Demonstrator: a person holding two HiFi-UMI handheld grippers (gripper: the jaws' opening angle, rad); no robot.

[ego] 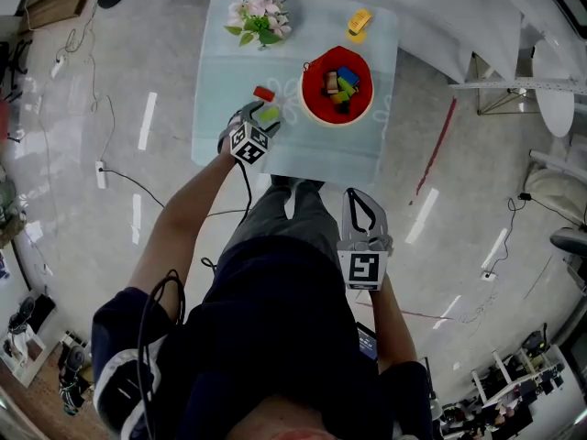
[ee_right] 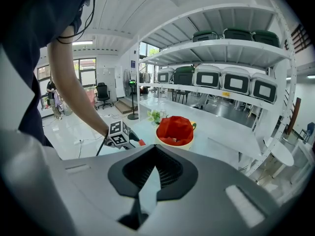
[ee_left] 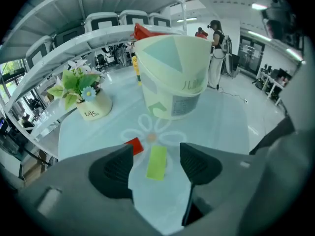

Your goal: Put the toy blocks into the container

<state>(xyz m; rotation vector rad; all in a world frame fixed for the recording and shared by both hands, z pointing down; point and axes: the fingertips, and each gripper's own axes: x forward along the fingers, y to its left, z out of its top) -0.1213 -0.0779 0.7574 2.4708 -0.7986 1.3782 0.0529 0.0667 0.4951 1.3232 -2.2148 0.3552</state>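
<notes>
inside the red container [ego: 311,105] lie blocks [ego: 341,85]; left claw [ee_left: 156,151] open, right claw [ee_right: 154,151] closed.

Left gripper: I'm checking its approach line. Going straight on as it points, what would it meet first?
Probably the green block, lying on the table between the left gripper's open jaws; the container stands further along that line.

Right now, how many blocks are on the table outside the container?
2. Green block between the open fingers of the left gripper; red block just beside it. Yellow item at the far edge of the table may be a third.
</notes>
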